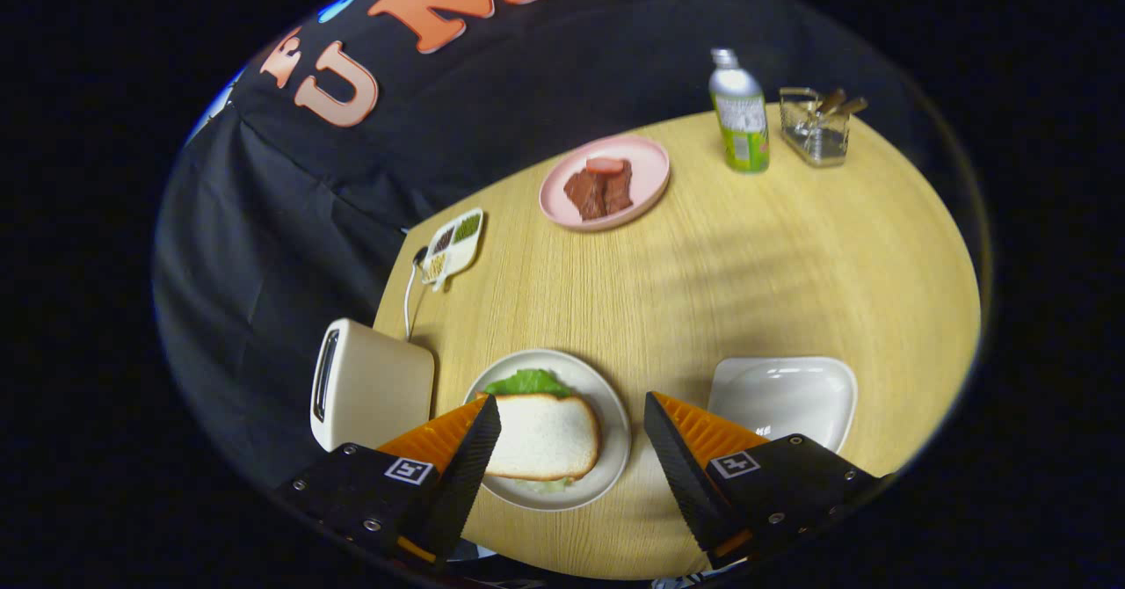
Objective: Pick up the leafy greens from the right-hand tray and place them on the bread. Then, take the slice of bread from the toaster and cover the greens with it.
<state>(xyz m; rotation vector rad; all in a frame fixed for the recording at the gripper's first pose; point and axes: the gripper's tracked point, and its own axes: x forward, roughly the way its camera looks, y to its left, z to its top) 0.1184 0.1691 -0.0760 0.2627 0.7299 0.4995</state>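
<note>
I read this as the end of the second step: the slice of bread [542,436] already lies on top of the leafy greens [528,382] on the round plate [615,448], so what is left for me is to back the gripper [571,435] away without dragging anything. My fingers stand wide apart and hold nothing; the sandwich sits between them, closer to the left finger, whose tip overlaps the bread's edge in my view, though I cannot tell whether it touches. The next move, as I judge it, calls for a straight lift up and back, keeping that left finger from catching the crust.

The top slice looks pale with a browner crust, lying flat and roughly square to the plate. A ruffle of green leaf pokes out on its far side and a paler bit shows under the near edge. I cannot see the lower slice.

The plate is at the near edge of the tabletop [747,264], with the toaster [369,384] just beside it at the near left corner and the white tray [785,396] beyond my right finger, bare of greens
</note>
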